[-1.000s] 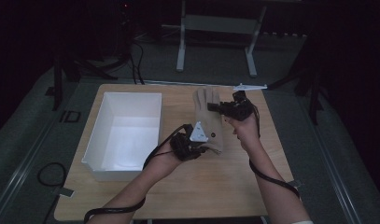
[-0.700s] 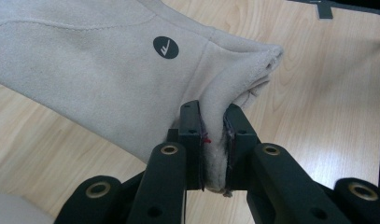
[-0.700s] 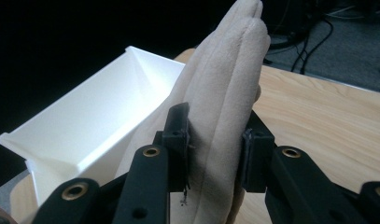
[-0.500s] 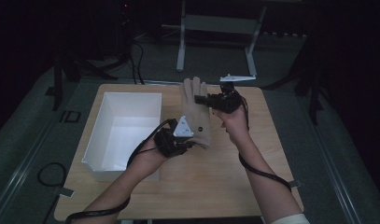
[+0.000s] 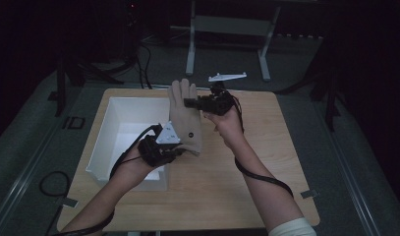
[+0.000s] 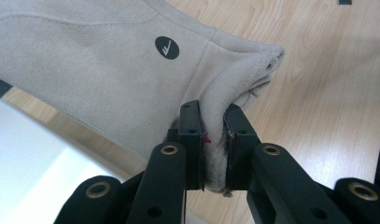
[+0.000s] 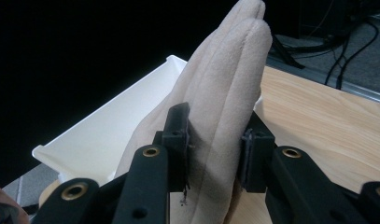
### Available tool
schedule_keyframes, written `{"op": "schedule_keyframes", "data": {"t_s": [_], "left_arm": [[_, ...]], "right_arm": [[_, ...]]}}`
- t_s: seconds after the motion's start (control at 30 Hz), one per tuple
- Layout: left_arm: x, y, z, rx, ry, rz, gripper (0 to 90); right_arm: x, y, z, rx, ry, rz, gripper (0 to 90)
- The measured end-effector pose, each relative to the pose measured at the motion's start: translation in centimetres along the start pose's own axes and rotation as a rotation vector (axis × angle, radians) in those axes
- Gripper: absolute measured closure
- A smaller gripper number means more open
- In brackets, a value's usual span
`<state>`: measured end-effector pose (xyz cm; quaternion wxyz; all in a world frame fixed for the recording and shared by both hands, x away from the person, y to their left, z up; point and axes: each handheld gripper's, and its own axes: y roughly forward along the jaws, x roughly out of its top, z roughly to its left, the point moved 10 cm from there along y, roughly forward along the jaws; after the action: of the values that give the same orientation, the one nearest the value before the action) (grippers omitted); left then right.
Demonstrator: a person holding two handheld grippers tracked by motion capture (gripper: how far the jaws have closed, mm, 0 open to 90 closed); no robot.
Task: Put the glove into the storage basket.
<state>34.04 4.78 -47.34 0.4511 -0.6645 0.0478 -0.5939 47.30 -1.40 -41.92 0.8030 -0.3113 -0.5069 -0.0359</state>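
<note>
We see a plain beige glove [image 5: 184, 118] bearing a small black round badge [image 6: 167, 47] with a white mark, a white bin [image 5: 120, 129], a pale wood-grain bench [image 5: 266, 162], and black tools.

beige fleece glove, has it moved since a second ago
Yes. The beige fleece glove has shifted left, from over the bare wooden table toward the white rectangular bin, now overlapping its right wall.

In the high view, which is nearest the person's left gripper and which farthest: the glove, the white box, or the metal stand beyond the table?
1. Glove: clamped in the left gripper.
2. White box: just left, beneath it.
3. Metal stand: far back on the floor.
</note>
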Motion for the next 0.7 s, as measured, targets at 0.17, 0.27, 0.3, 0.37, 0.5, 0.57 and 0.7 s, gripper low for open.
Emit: {"op": "schedule_keyframes", "data": {"t_s": [0.17, 0.27, 0.3, 0.37, 0.5, 0.57, 0.7], "left_arm": [[-1.2, -1.4, 0.9, 0.025, -0.019, 0.001, 80.9], [-1.9, -2.2, 1.4, 0.04, -0.025, 0.006, 80.9], [-2.2, -2.6, 1.6, 0.05, -0.029, 0.009, 80.9], [-2.9, -3.1, 2.1, 0.068, -0.051, 0.015, 80.9], [-4.1, -4.1, 2.8, 0.081, -0.064, 0.028, 80.9], [-4.6, -4.5, 3.0, 0.092, -0.07, 0.029, 80.9], [-5.5, -5.3, 3.3, 0.101, -0.078, 0.037, 80.9]], "right_arm": [[0.6, 1.6, 1.1, 0.023, 0.007, 0.003, 68.7], [0.9, 2.7, 2.0, 0.028, -0.009, 0.014, 68.8], [1.0, 2.9, 2.3, 0.031, -0.011, 0.016, 68.8], [1.3, 3.7, 2.9, 0.037, -0.018, 0.022, 68.8], [1.6, 4.9, 4.1, 0.048, -0.031, 0.035, 68.9], [1.8, 5.4, 4.7, 0.055, -0.033, 0.038, 68.9], [1.9, 6.5, 5.6, 0.067, -0.038, 0.046, 68.9]]}}
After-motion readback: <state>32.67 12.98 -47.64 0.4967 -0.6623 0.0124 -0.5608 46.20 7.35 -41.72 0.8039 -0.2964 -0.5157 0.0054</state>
